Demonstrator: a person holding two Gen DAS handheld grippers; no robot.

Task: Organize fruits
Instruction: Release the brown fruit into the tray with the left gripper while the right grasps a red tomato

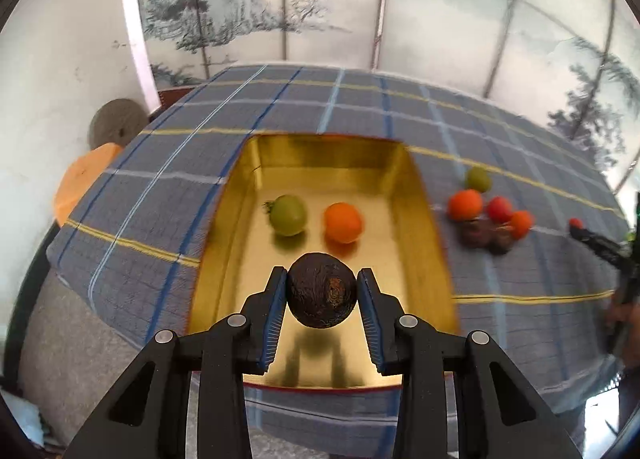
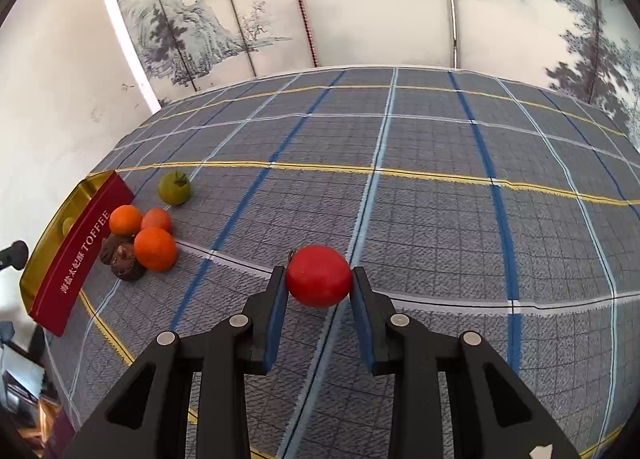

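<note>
Black fingers of the left gripper clamp a dark wrinkled fruit above the near end of the gold tin, where a green tomato and an orange lie. Right gripper pinches a red tomato over the plaid tablecloth, well apart from the fruit pile beside the tin's red wall.

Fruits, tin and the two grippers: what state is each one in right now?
Left gripper: shut on dark fruit, above tin.
Right gripper: shut on red fruit.
Tin: open, holding green fruit and orange fruit.
Fruit pile: loose on cloth, beside tin.
</note>
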